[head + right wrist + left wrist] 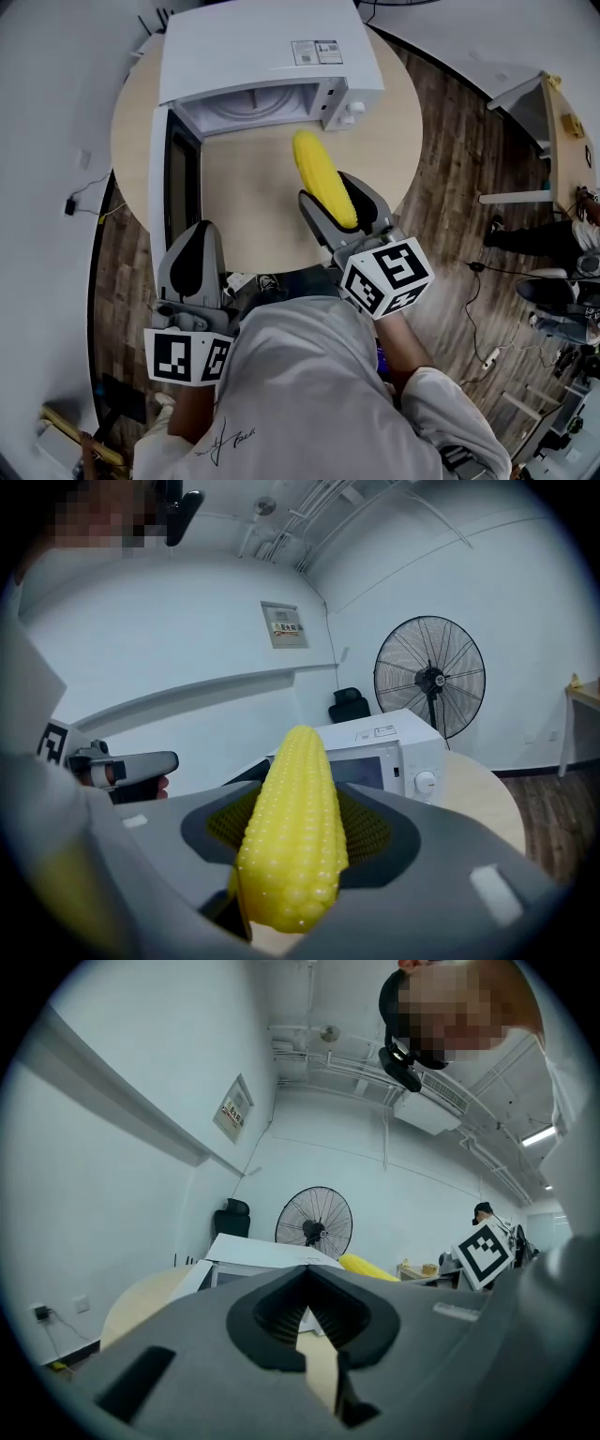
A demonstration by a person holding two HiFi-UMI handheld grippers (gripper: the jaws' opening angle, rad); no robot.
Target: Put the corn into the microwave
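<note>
Head view: round beige table (253, 202) on wood-plank floor (450, 178), microwave (267, 47) open

Clothing: a light grey short-sleeved T-shirt (300, 394) with a black handwritten-style script (225, 439) printed near the left shoulder.

The left gripper (200, 228) has a smooth grey moulded plastic shell with a black oval inset on its top face. Black ribbed pads (274, 1312) line the inner faces of its jaws.

The right gripper (339, 192) has the same grey shell and the same black-rimmed inner faces.

Each gripper carries a white cube printed with black square markers: left cube (187, 354), right cube (386, 277).
</note>
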